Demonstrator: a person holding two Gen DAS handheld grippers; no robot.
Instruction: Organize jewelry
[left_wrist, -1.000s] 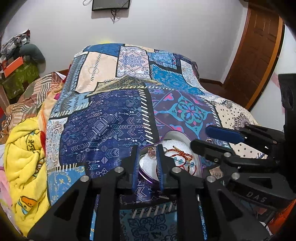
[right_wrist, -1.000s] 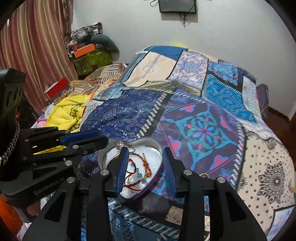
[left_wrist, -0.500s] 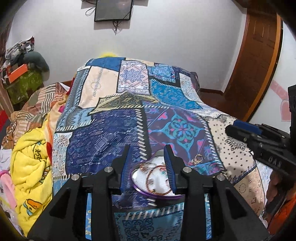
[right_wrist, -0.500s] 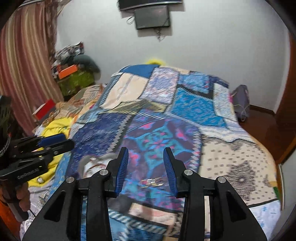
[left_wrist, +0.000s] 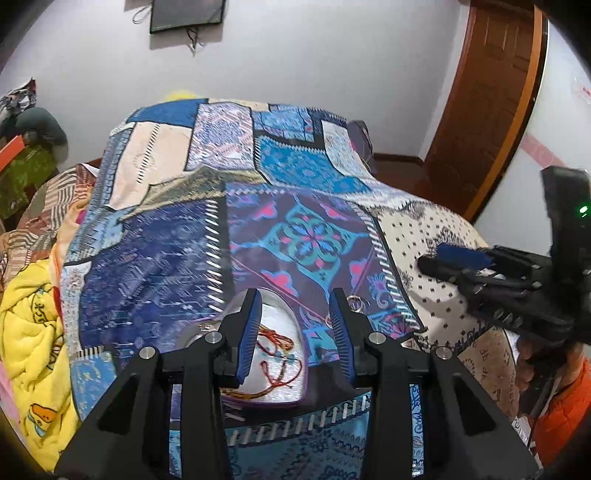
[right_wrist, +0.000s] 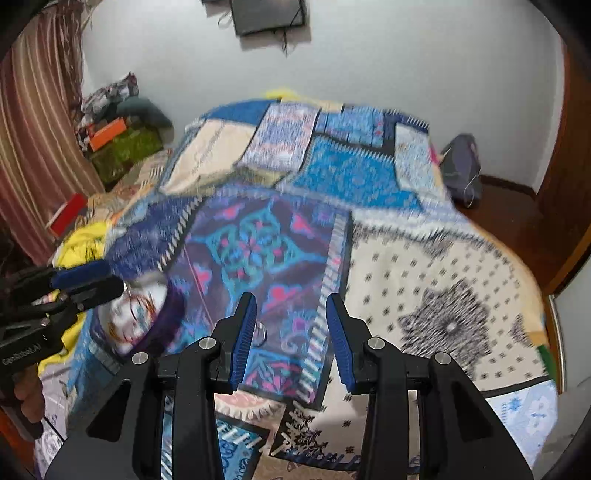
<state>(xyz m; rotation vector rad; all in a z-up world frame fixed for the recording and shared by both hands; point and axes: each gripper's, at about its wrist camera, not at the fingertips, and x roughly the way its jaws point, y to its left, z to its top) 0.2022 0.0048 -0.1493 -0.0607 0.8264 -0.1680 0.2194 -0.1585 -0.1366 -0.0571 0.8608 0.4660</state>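
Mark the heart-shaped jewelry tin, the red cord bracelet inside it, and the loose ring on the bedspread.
Heart-shaped jewelry tin (left_wrist: 301, 384): left wrist view, on its purple right wall.
Red cord bracelet (left_wrist: 275, 338): left wrist view, on the cord loop inside the tin.
Loose ring (left_wrist: 355, 302): left wrist view, on its metal band.

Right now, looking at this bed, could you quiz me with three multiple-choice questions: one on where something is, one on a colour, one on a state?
1. Where do the small rings lie?
A. On the bedspread, just right of the tin
B. Inside the tin
C. On the yellow blanket

2. What colour is the rim of the jewelry tin?
A. Green
B. Purple
C. White

3. What is between the pads of the right claw?
A. A bracelet
B. The tin
C. Nothing

Answers:
1. A, the rings sit on the patterned bedspread outside the tin.
2. B, a purple edge runs round the silvery inside.
3. C, the blue pads stand apart with only bedding seen beyond them.
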